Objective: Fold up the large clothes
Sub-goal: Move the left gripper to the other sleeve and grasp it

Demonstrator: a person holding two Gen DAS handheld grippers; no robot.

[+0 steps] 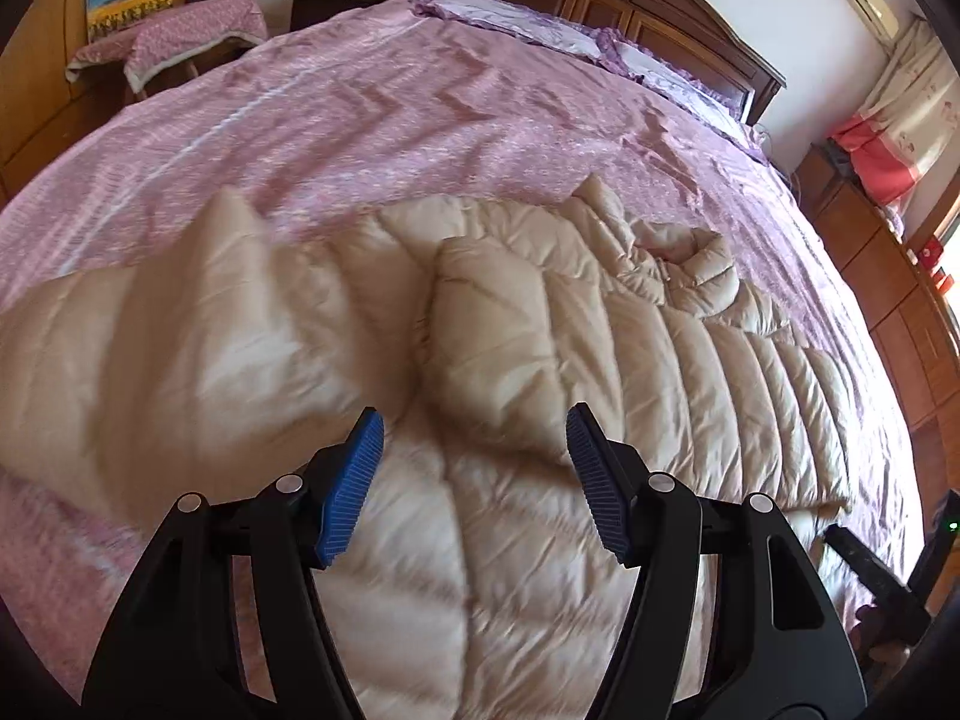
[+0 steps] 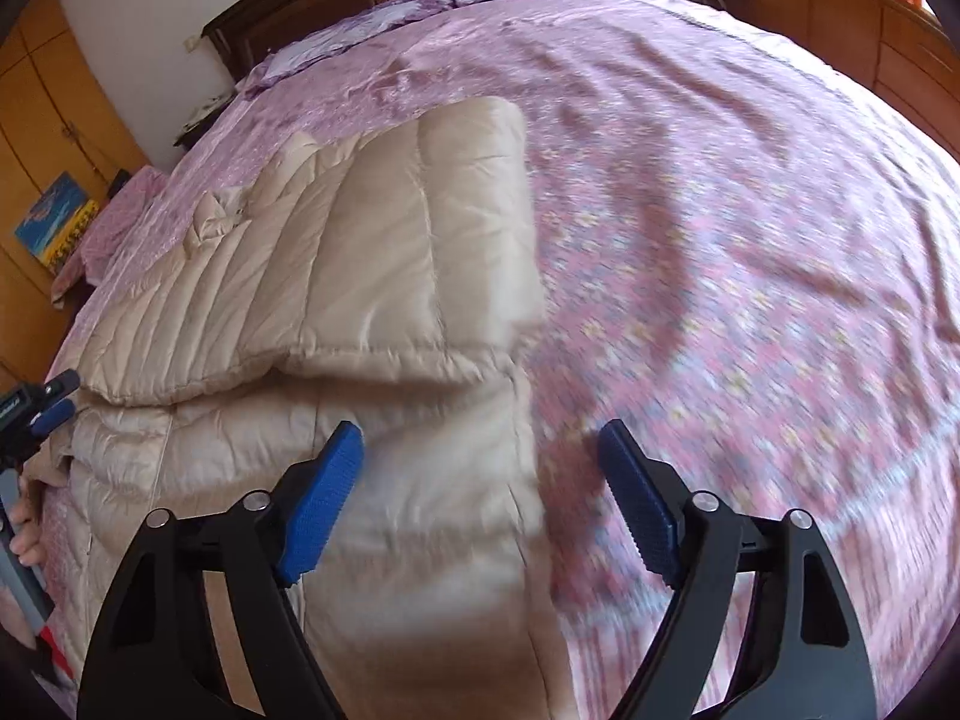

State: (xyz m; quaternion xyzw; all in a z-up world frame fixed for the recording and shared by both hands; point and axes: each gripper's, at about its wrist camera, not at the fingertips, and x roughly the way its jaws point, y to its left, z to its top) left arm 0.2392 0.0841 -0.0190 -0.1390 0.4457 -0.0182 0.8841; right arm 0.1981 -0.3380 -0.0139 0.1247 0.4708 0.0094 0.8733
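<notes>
A beige quilted down coat [image 1: 510,360] lies spread on the pink bedspread [image 1: 360,120], with its collar [image 1: 690,258] at the right and a sleeve folded over its body. My left gripper [image 1: 474,456] is open and empty just above the coat's middle. In the right wrist view the coat [image 2: 390,276] shows a folded flap lying across it. My right gripper [image 2: 480,468] is open and empty above the coat's right edge, one finger over the coat and one over the bedspread [image 2: 750,240]. The left gripper [image 2: 48,408] shows at the far left edge.
Purple pillows [image 1: 528,18] lie against the dark wooden headboard [image 1: 660,6]. A small table with a pink cloth [image 1: 180,42] stands left of the bed. Wooden cabinets [image 1: 888,276] run along the right side. Wooden wardrobes [image 2: 42,120] line the left wall.
</notes>
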